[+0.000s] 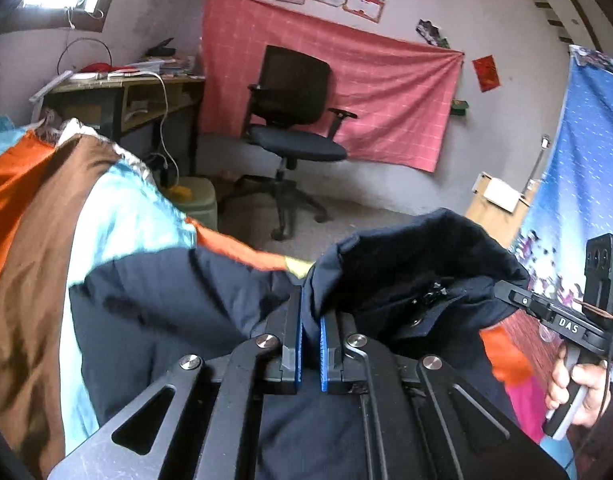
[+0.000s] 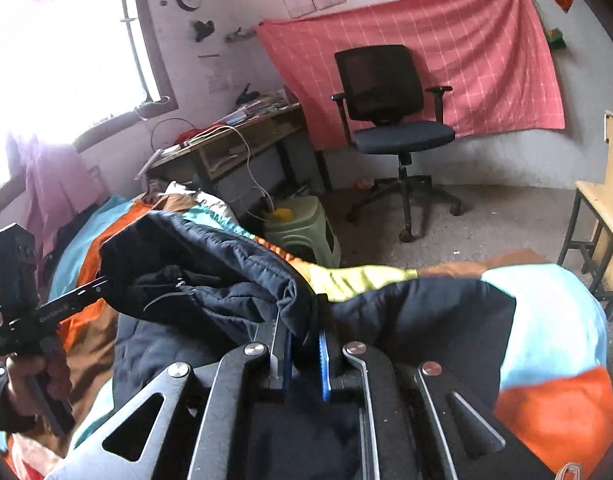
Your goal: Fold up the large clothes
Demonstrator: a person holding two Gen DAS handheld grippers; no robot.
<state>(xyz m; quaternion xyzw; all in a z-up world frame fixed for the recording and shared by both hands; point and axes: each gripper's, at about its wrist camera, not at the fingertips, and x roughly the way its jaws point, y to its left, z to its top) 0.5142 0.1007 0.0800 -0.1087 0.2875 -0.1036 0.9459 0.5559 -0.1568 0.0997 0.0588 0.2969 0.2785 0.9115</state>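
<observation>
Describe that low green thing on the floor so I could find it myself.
Start at the big pink checked cloth hung on the wall, then drop to the cluttered wooden desk on its left. At the desk's foot stands a pale green plastic stool, the only green furniture there, with something yellow on its seat.

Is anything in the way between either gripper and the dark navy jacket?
No. The left gripper and right gripper are each shut directly on a fold of the navy jacket, above the colour-block quilt.
</observation>
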